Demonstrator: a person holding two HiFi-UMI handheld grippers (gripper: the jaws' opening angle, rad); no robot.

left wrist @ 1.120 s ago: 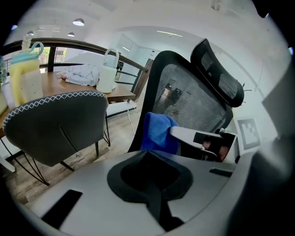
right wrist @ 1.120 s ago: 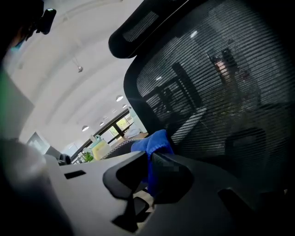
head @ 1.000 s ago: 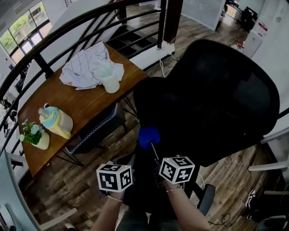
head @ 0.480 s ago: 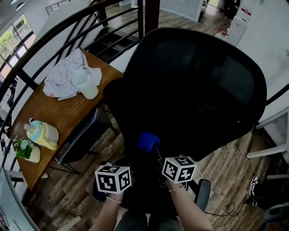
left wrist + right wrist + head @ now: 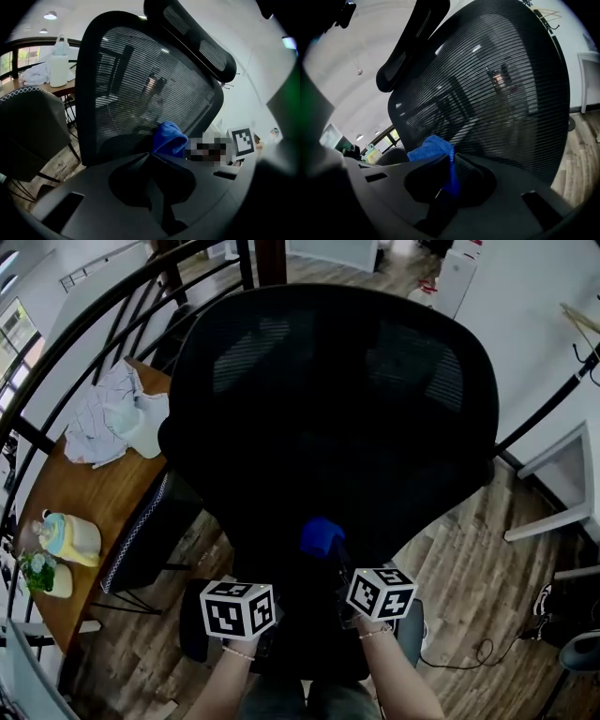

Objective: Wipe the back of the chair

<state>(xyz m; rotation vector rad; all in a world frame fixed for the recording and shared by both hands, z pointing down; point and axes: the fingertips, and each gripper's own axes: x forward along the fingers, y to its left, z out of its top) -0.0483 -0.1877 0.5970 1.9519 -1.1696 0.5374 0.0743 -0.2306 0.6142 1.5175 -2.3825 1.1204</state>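
The right claw (image 5: pixel 452 161) grips the blue cloth (image 5: pixel 430 148) by the lower mesh of the chair back (image 5: pixel 501 89), the left claw (image 5: pixel 151 154) closed on nothing; advisable: firm flat contact, overlapping strokes worked upward.

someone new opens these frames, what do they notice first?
The black mesh chair back fills the middle of the head view. Low on it is a bright blue cloth, pinched in the right gripper; the left gripper is beside it, jaws together and empty. At the left edge, a wooden table carries a crumpled white cloth.
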